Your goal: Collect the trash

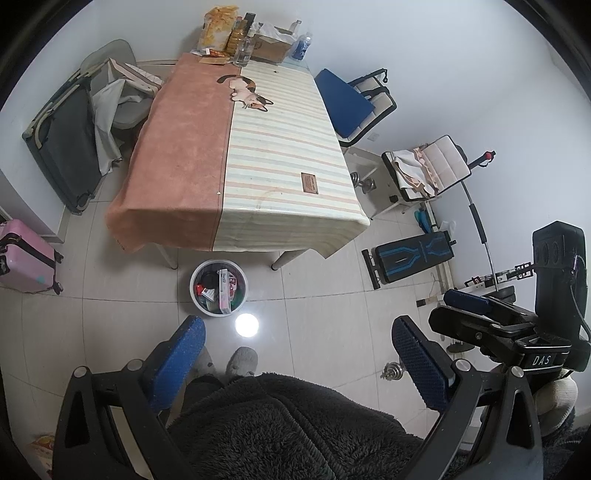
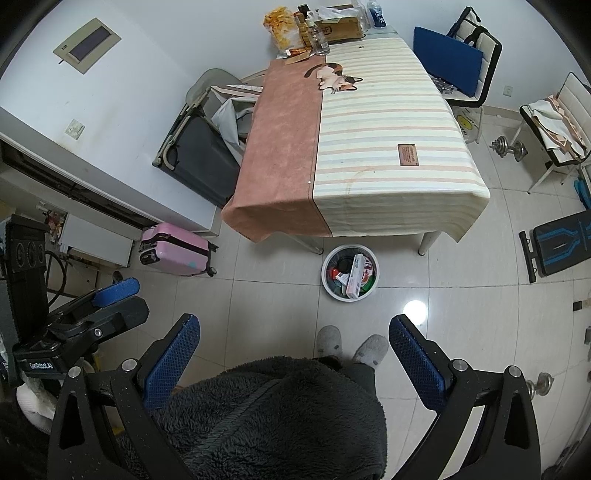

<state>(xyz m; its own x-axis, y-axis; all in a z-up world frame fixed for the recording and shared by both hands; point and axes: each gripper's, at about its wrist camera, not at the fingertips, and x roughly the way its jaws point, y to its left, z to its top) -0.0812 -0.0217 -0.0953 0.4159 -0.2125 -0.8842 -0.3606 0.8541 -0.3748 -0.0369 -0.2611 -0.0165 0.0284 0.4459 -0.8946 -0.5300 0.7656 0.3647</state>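
A white round trash bin (image 1: 195,286) (image 2: 327,280) stands on the tiled floor in front of the table, holding several boxes and wrappers. The table (image 1: 280,147) (image 2: 388,140) has a pink and striped cloth. My left gripper (image 1: 297,338) is open and empty, held high above the floor near the person's slippers. My right gripper (image 2: 293,332) is open and empty at a similar height. Each gripper shows at the edge of the other's view: the right one (image 1: 476,302) and the left one (image 2: 110,291).
Bottles, a snack bag (image 1: 218,26) and a cardboard box (image 2: 341,24) crowd the table's far end. A pink suitcase (image 2: 173,253), a dark suitcase (image 1: 66,144), chairs (image 1: 351,103), a workout bench (image 1: 413,254) and dumbbells (image 2: 509,146) surround the table.
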